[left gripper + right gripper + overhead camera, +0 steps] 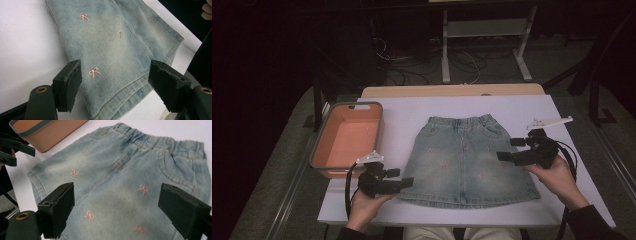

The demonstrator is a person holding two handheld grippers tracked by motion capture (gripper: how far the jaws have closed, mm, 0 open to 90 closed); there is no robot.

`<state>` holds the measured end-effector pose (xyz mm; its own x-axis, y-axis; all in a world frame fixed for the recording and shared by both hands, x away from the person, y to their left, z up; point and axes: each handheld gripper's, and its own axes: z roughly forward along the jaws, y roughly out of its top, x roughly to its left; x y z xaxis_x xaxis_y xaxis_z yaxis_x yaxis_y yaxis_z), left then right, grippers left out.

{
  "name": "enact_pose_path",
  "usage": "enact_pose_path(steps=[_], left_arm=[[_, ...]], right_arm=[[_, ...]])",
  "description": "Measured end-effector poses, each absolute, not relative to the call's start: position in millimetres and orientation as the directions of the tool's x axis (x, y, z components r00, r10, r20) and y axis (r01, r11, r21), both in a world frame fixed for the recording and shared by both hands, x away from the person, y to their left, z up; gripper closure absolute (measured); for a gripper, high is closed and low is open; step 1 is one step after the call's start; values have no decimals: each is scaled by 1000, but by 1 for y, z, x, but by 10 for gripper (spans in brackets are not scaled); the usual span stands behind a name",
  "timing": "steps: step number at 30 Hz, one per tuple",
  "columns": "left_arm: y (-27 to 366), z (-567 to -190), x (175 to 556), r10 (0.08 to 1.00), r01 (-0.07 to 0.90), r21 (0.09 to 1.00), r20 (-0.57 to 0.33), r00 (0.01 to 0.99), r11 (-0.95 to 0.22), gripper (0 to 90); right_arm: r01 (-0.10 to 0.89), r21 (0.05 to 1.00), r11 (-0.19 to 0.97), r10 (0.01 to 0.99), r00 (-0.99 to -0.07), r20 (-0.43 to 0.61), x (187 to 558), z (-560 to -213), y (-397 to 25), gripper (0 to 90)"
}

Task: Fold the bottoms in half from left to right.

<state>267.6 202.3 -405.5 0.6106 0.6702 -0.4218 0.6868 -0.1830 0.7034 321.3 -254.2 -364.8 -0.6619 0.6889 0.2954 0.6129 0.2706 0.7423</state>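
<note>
High view: the left gripper [406, 183], jaws spread, sits at the near left hem corner of the denim skirt [467, 160]; the right gripper [507, 150], also spread, hangs at its right edge. Skirt lies flat mid-table on the white tabletop [407, 115], an orange bin [347, 139] to its left. Beyond, dark floor with cables [462, 62].

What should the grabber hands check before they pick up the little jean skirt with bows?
1. Skirt lies flat on the table: ok.
2. Left gripper jaws open, at the hem corner: ok.
3. Right gripper jaws open, beside the skirt's right edge: ok.
4. Nothing lying on the skirt: ok.
5. Orange bin empty: ok.
6. Jaws touching the cloth: cannot tell.
</note>
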Motion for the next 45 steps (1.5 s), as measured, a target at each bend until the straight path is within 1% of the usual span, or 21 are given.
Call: enact_pose_path(steps=[8,18,24,28,35,37,38,41,45], left_arm=[[206,-415,263,689,725,670,-450,568,-160,260],[211,-421,262,715,749,642,-445,538,-164,264],[214,-424,263,733,768,621,-449,511,-154,281],[215,-428,264,734,790,591,-461,498,-164,295],[212,-433,265,759,818,545,-450,472,-186,434],[211,-434,265,751,818,539,-452,481,-200,478],[210,-434,265,741,816,539,-456,493,-212,529],[204,-436,264,738,813,525,-438,514,-254,610],[199,-436,264,738,811,518,-428,521,-272,719]], right_arm=[[590,751,297,671,-688,276,336,-358,-232,139],[572,768,288,643,-710,287,351,-357,-205,139],[556,783,279,633,-720,285,362,-356,-192,139],[560,775,293,634,-720,281,370,-358,-183,139],[564,762,318,639,-721,268,386,-359,-164,139],[564,757,330,642,-722,258,391,-360,-158,138],[565,754,335,643,-722,255,393,-361,-155,138],[567,752,338,639,-724,259,397,-362,-146,138],[568,749,340,632,-728,265,402,-365,-136,137]])
